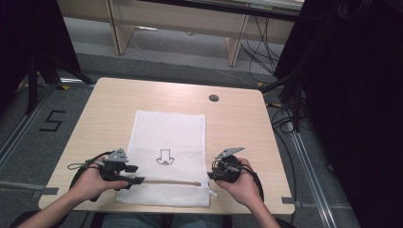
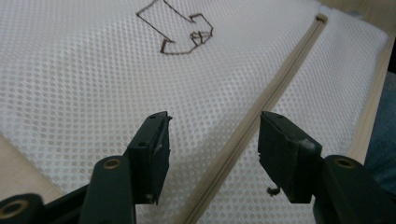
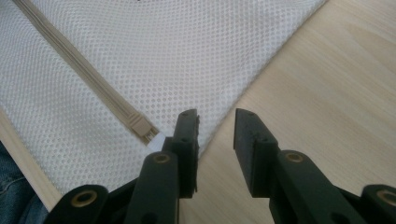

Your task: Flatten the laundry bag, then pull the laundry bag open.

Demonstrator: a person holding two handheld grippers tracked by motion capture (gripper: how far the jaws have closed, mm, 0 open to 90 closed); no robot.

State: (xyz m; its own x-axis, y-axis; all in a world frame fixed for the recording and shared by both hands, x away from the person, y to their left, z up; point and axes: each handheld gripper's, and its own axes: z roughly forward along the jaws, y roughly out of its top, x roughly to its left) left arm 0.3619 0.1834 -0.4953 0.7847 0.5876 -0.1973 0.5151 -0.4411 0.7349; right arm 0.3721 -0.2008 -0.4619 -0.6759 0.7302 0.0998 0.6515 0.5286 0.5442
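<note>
Bearing an arrow print (image 1: 165, 157), the mesh bag (image 1: 166, 137) lies between released claws (image 1: 138, 180)

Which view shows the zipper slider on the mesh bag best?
Right gripper view: the zipper slider sits close up beside the fingers. High view shows it tiny at the mesh bag edge; left gripper view shows it far off.

High view: fixed above person's side, faces forward and down, far, takes in whole table (image 1: 237, 118) and floor beyond. Left gripper view: low, close over mesh bag (image 2: 84, 79), along zip (image 2: 261, 107). Right gripper view: low, close at bag's edge. All share bag and zip.
</note>
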